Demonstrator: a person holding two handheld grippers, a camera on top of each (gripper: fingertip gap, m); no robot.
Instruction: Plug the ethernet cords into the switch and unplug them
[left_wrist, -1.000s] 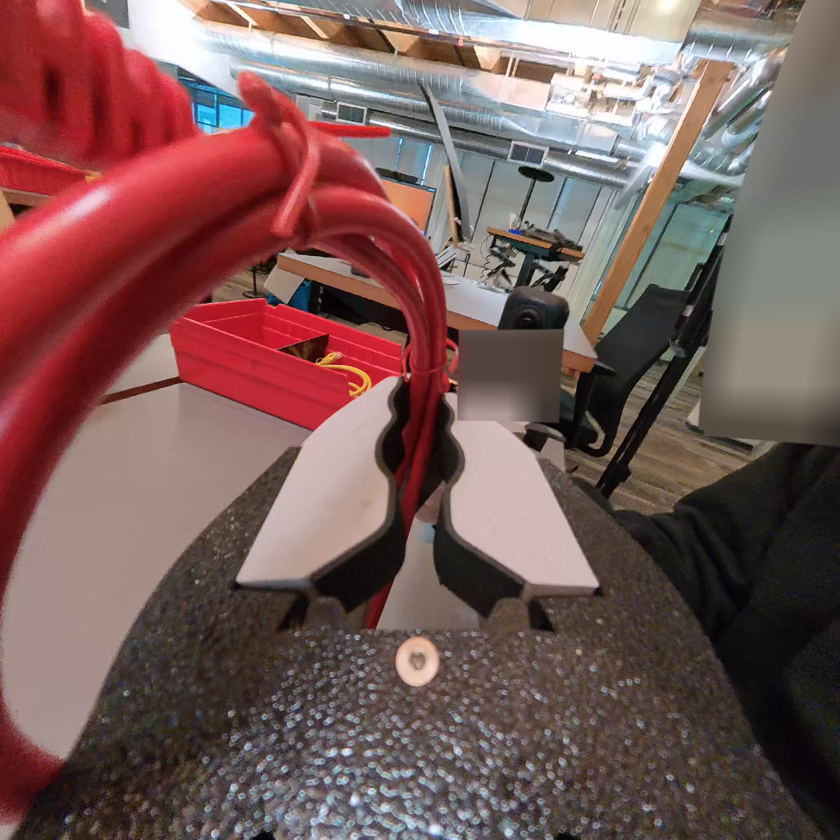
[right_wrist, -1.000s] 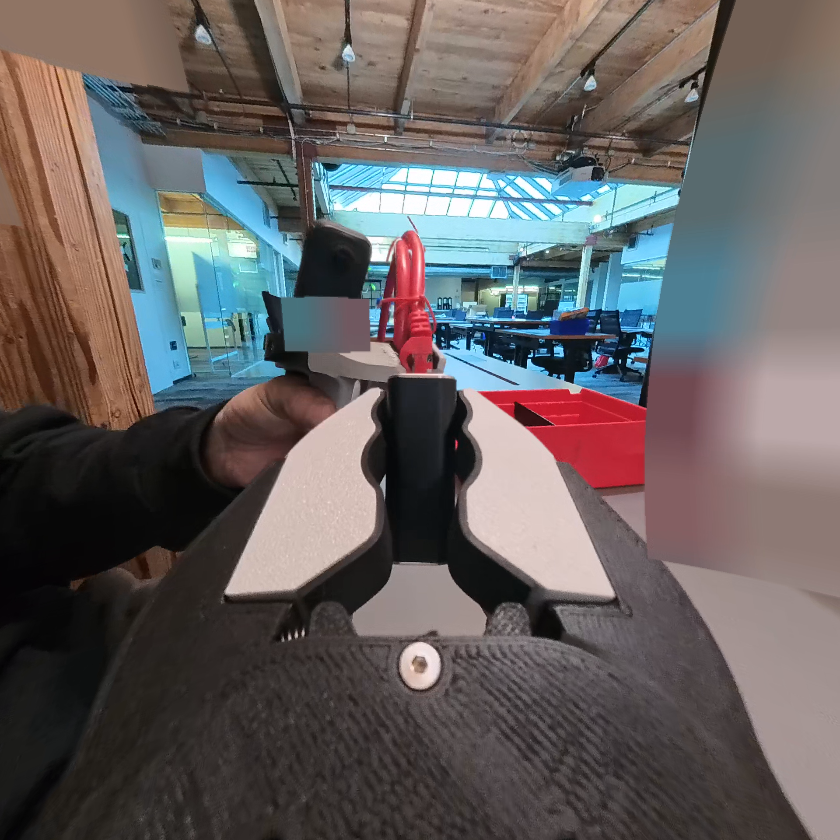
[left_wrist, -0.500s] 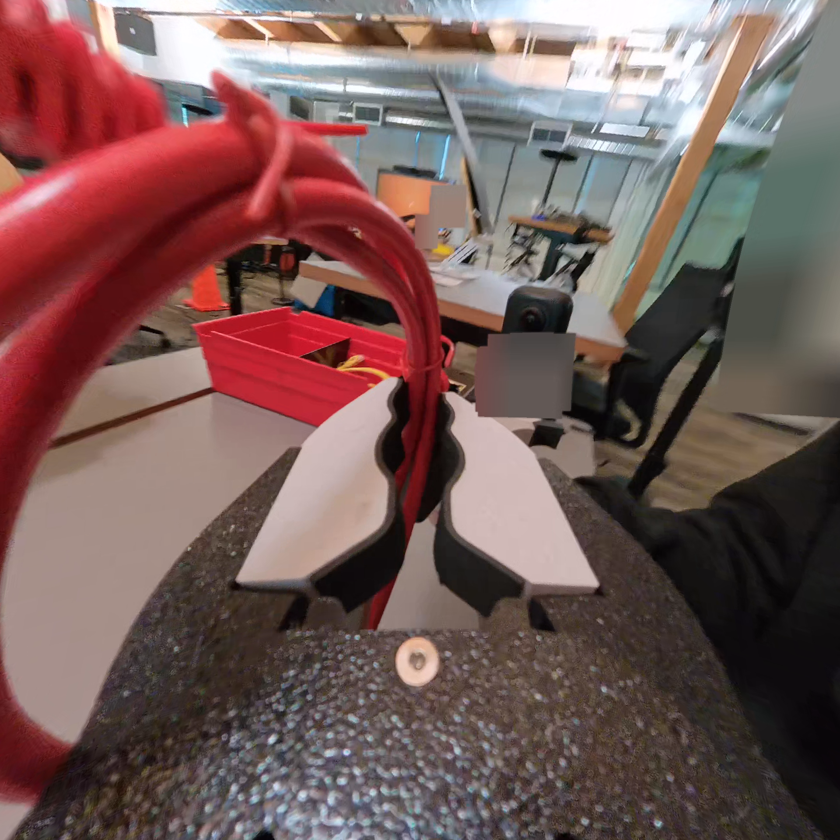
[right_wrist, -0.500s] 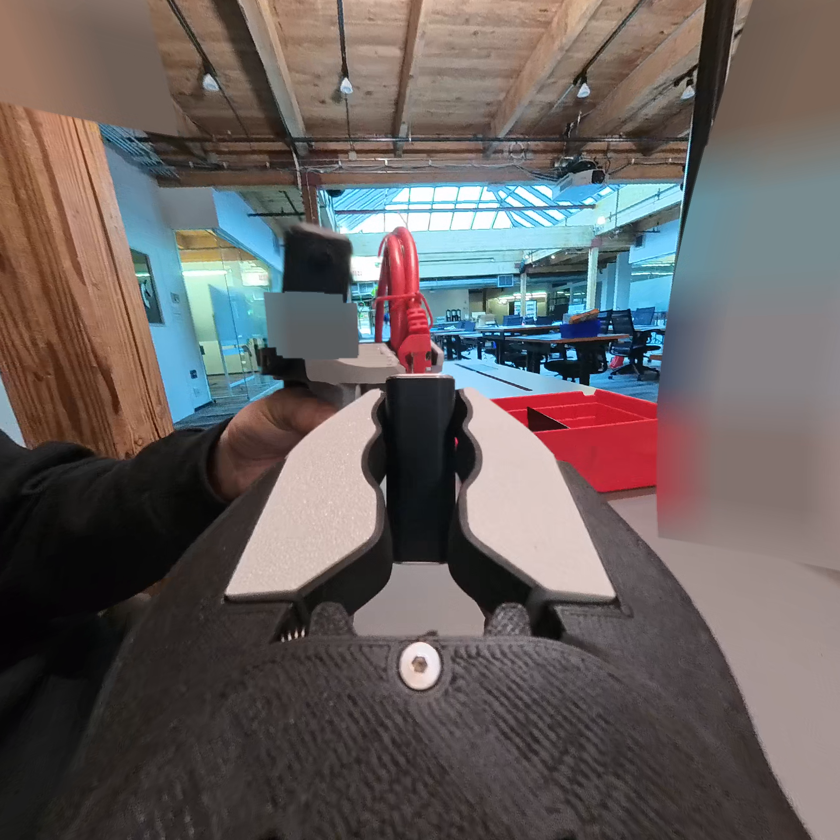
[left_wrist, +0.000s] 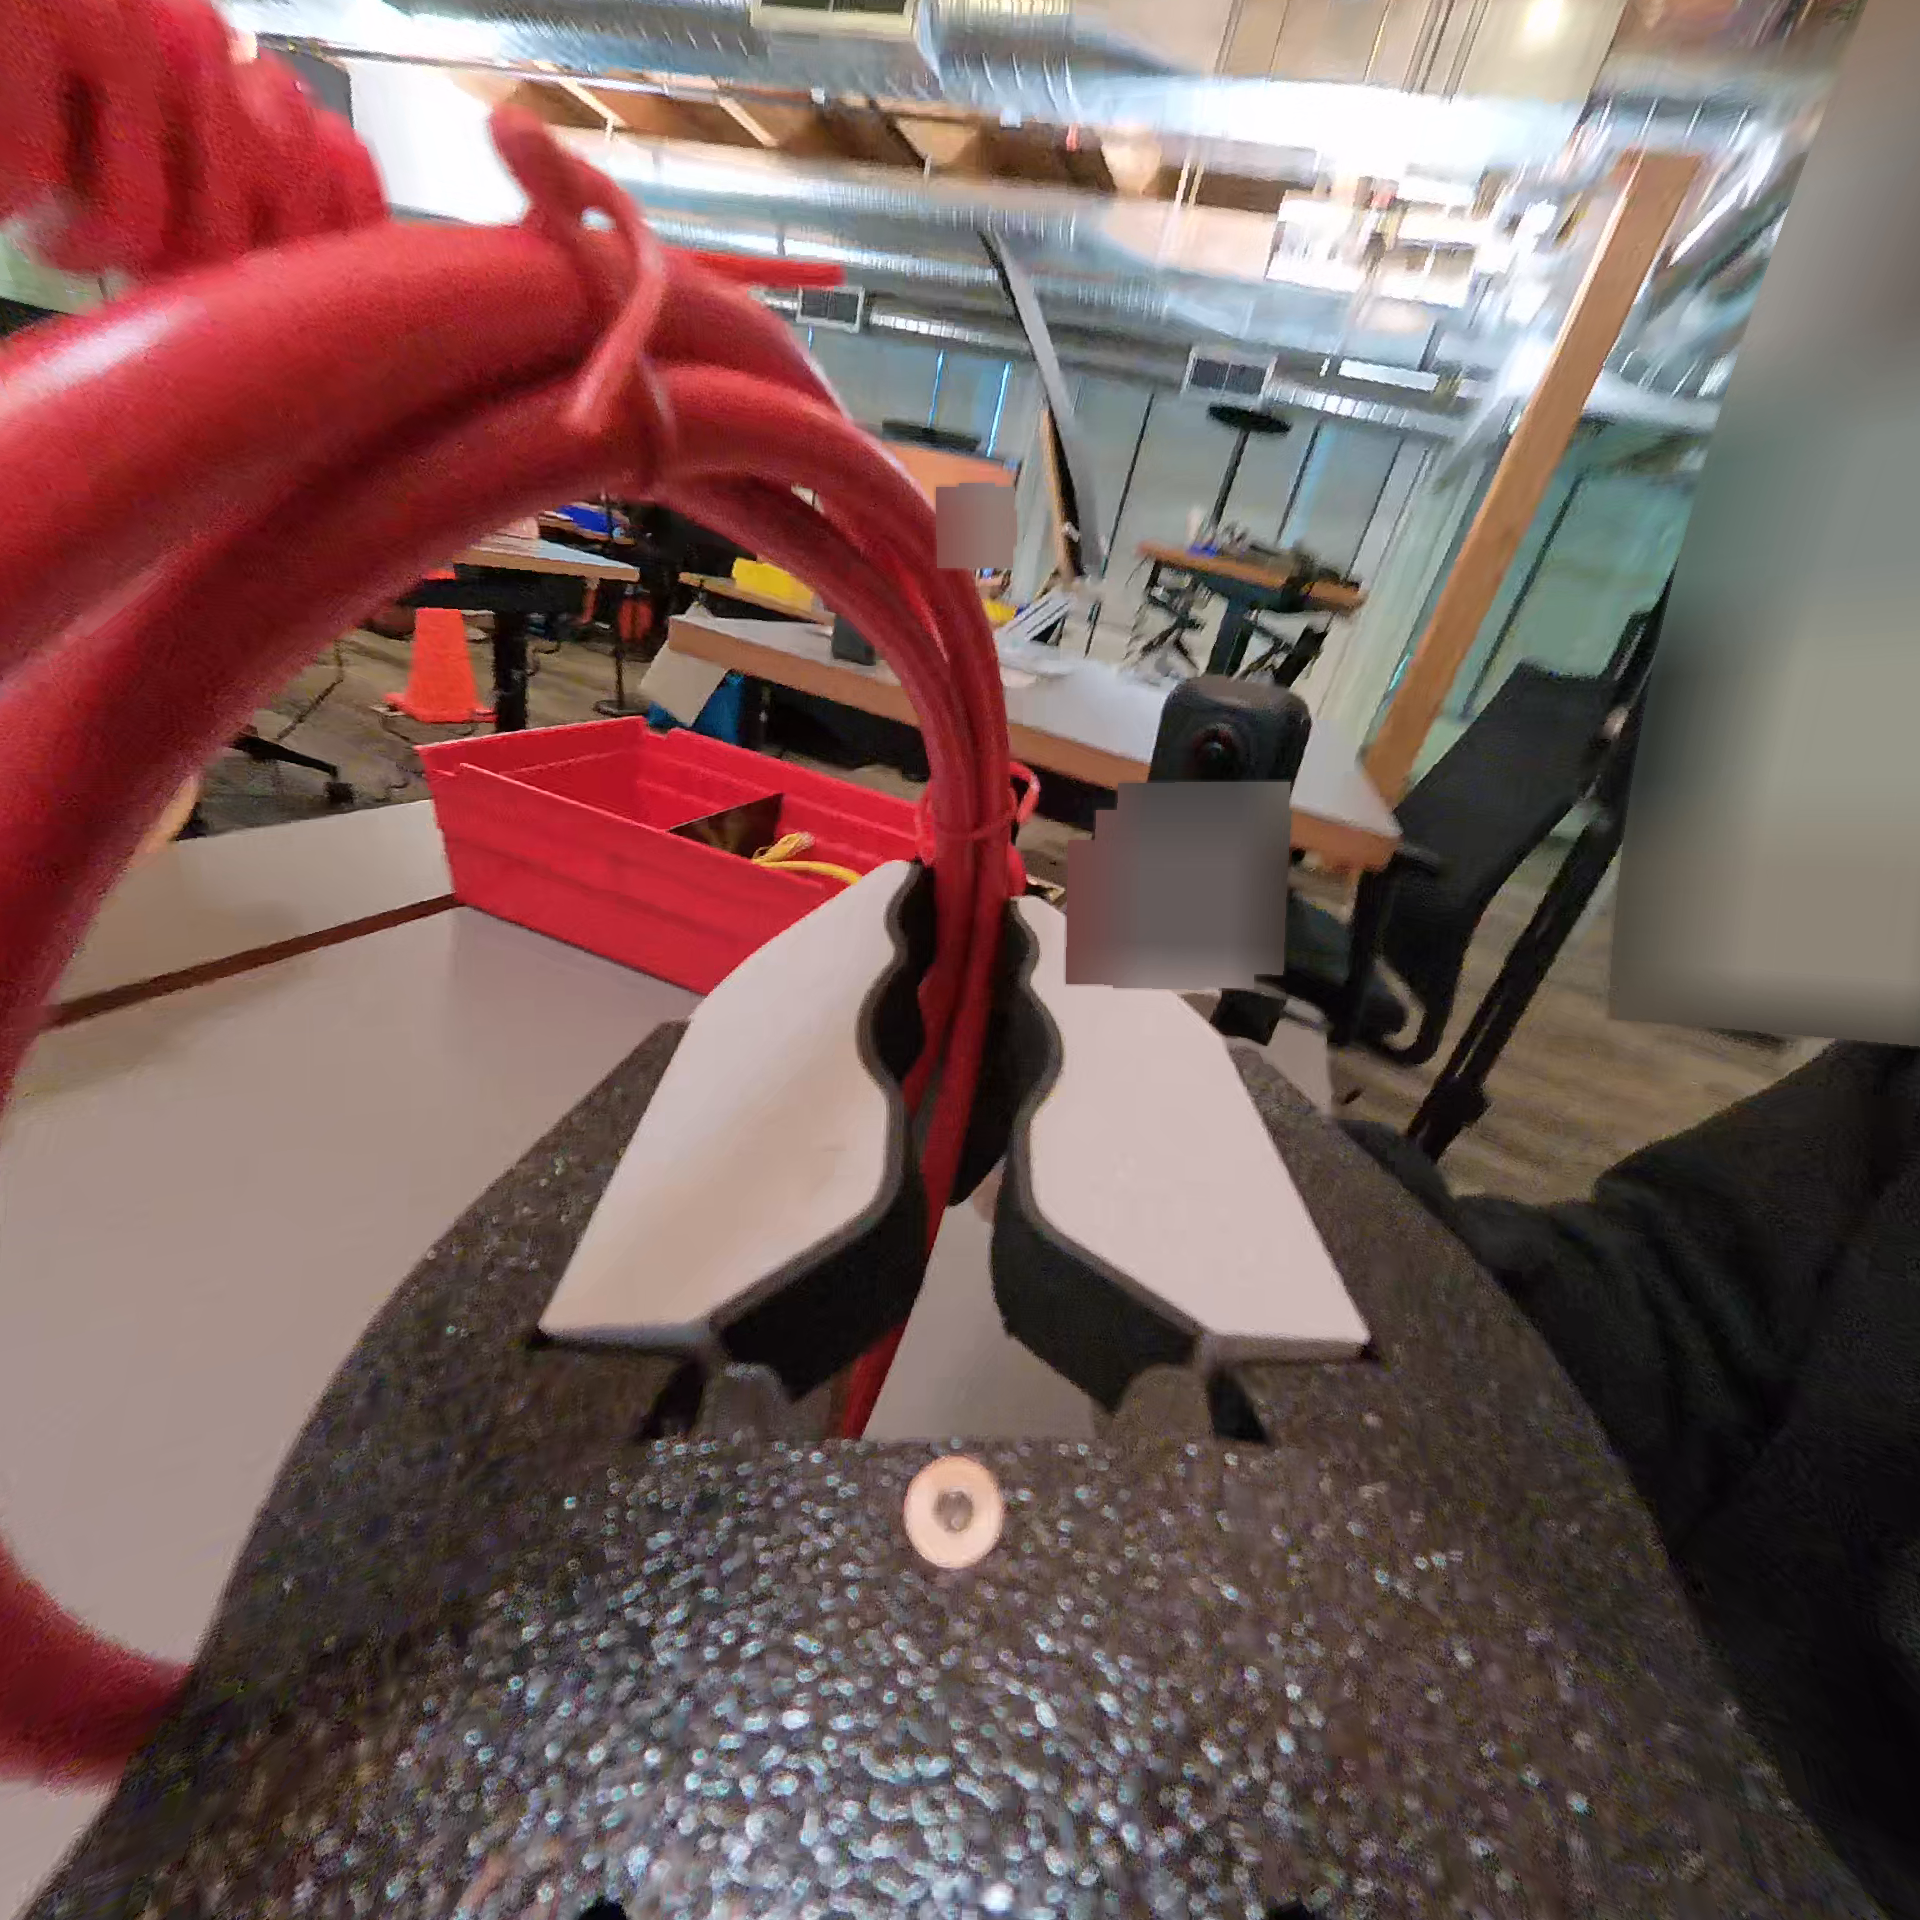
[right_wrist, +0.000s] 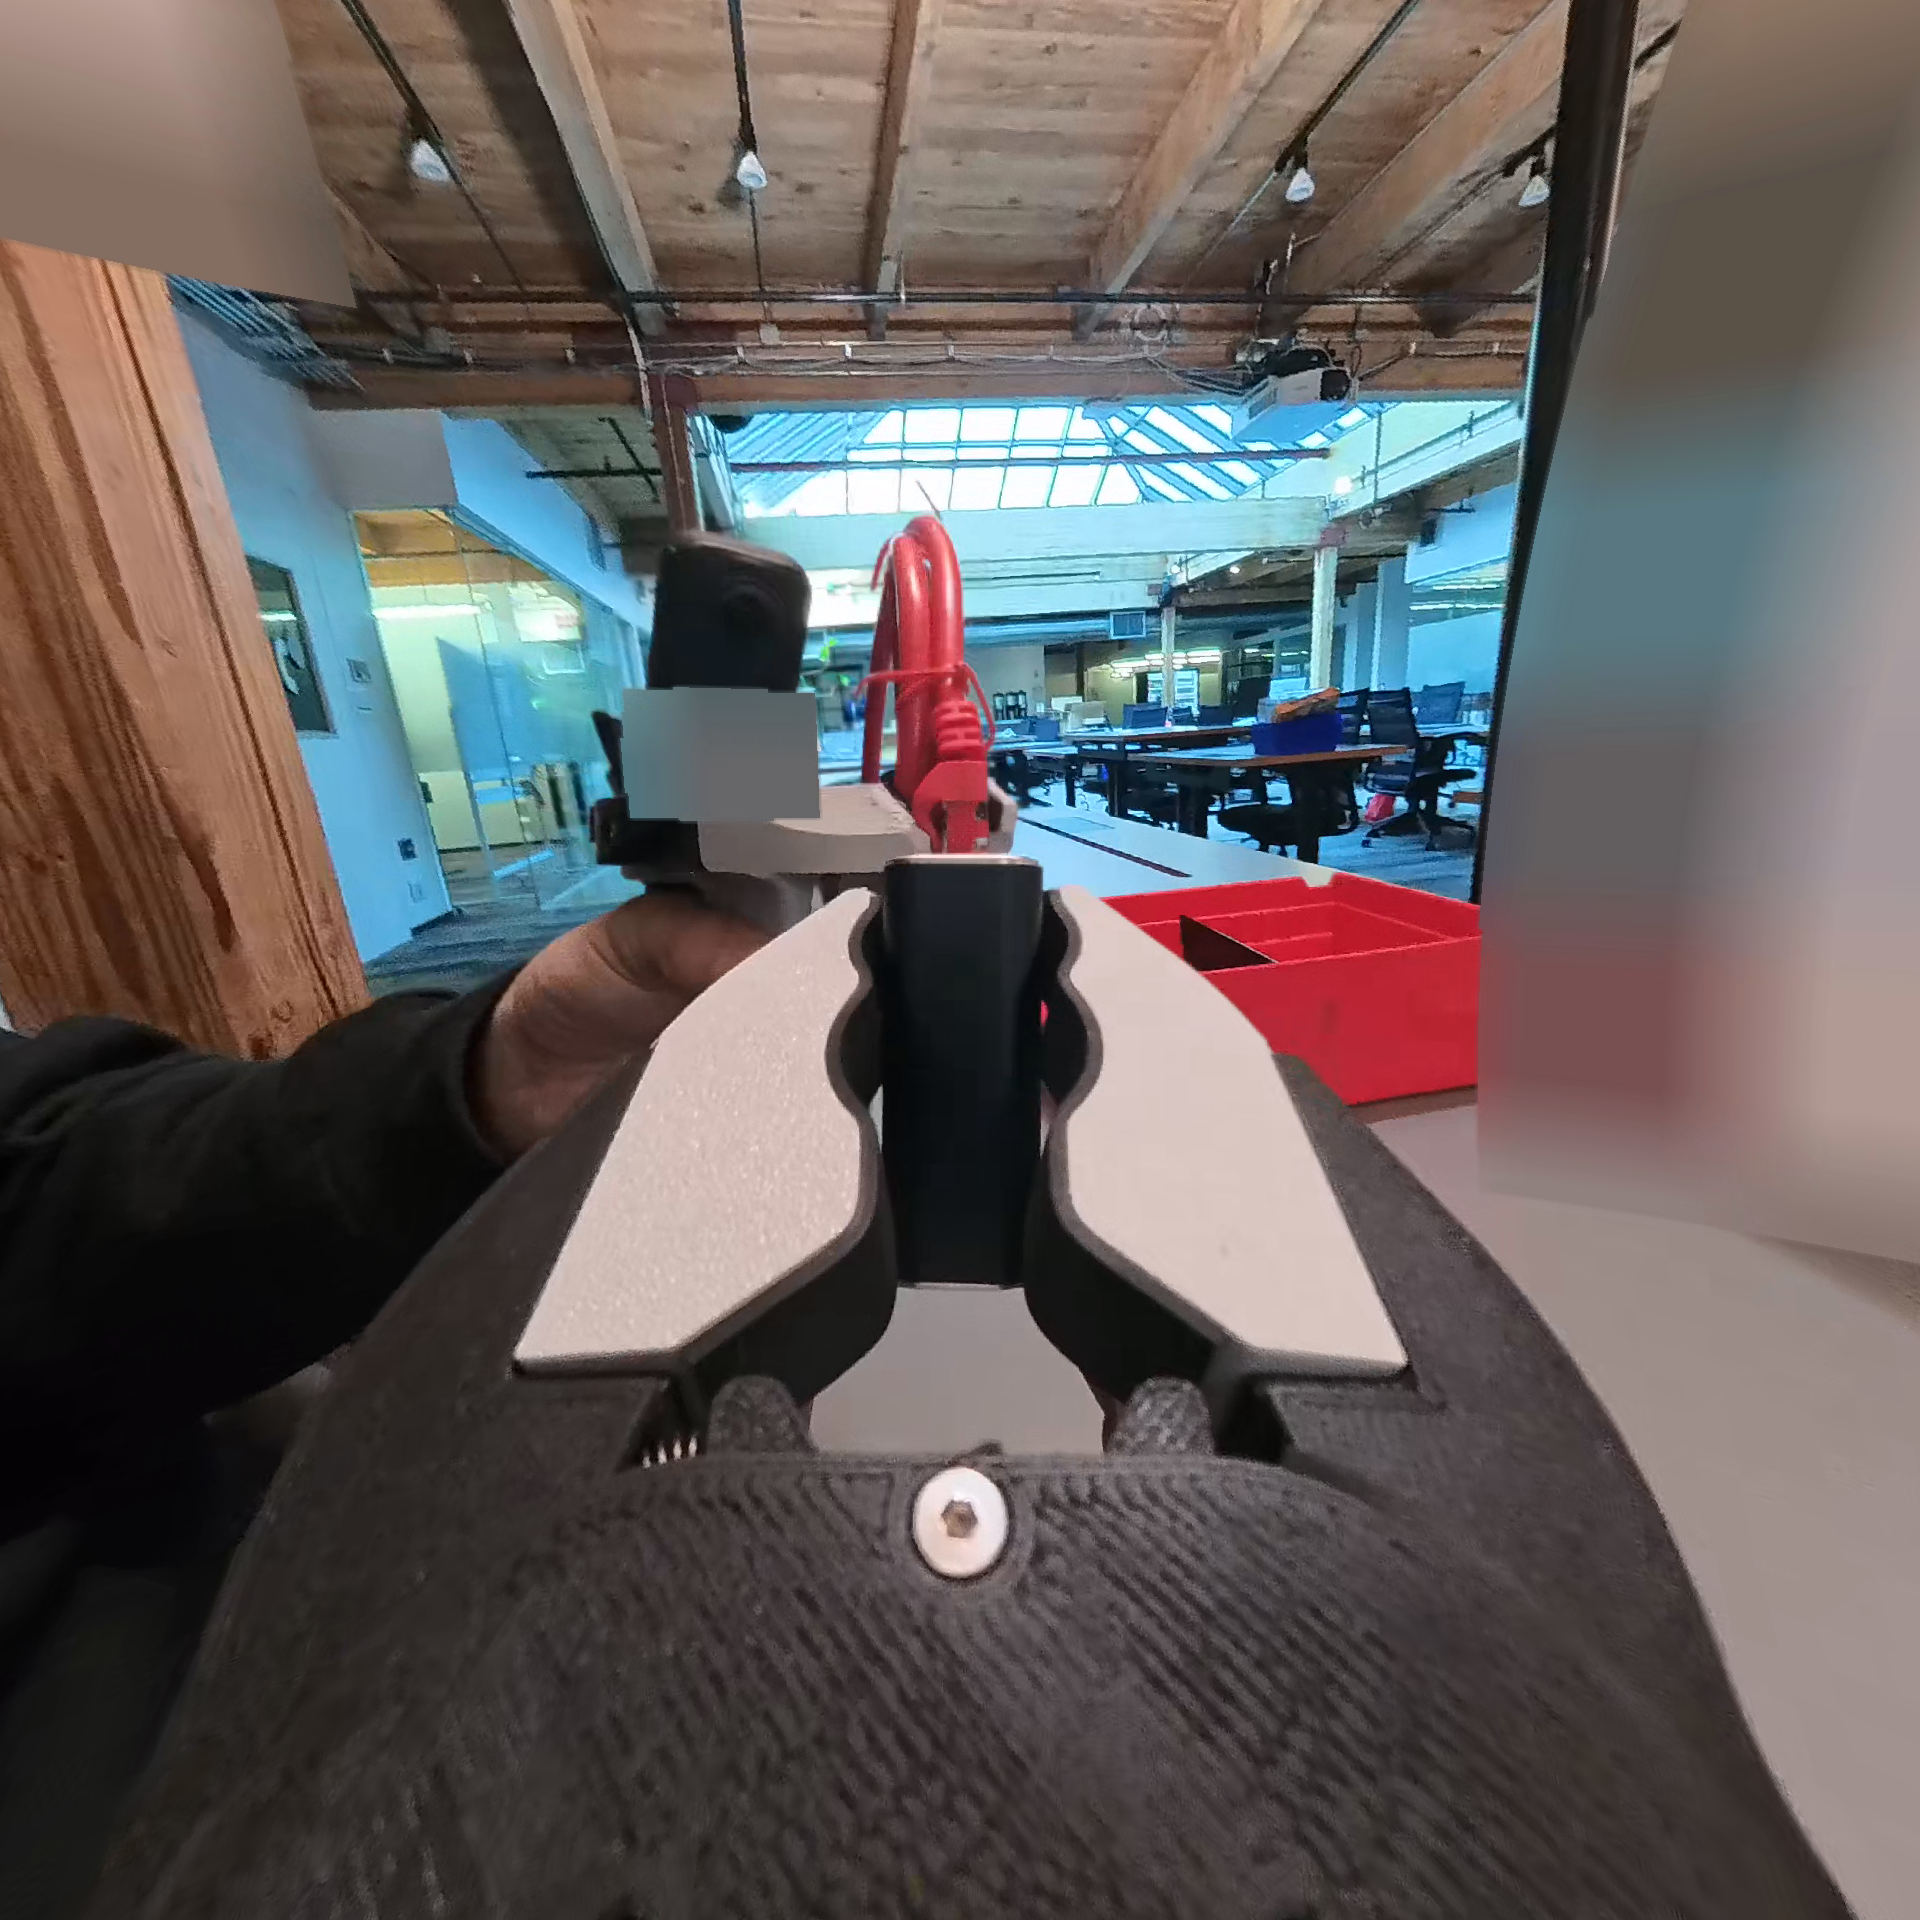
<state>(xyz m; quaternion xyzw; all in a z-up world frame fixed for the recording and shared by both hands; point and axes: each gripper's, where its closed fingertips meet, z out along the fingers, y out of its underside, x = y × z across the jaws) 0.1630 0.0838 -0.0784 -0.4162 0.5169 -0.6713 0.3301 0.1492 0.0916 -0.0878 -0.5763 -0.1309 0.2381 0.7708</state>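
My left gripper (left_wrist: 956, 997) is clamped on a bundle of red ethernet cords (left_wrist: 961, 727), the strands running down between its grey, black-edged fingers (left_wrist: 769, 1153). From the grip the bundle rises, passes a thin red tie (left_wrist: 977, 826) just above the fingertips, arches over to the left and sweeps close past the lens, where a second red tie (left_wrist: 623, 332) cinches it. Behind the fingers sits a red plastic bin (left_wrist: 582, 842) on the pale grey table (left_wrist: 260, 1143); something yellow (left_wrist: 805, 857) lies in one of its compartments, too small to name.

My right gripper (right_wrist: 961, 935) is closed on a slim black box-shaped switch (right_wrist: 958, 1091), held upright on its narrow edge between the two grey fingers (right_wrist: 727, 1143), its top end reaching just past the fingertips. Directly beyond that end, the left gripper (right_wrist: 904, 821) shows across from it, gripped by a bare hand (right_wrist: 592, 1018) in a black sleeve (right_wrist: 208, 1195). A red cord plug (right_wrist: 951, 800) hangs out of it, pointing down at the switch's top end with a small gap between; I cannot see the ports. The coiled rest of the red bundle stands above the plug. To the right is the same red bin (right_wrist: 1340, 997) on the table (right_wrist: 1662, 1455), and a wooden post (right_wrist: 125, 675) fills the left side.
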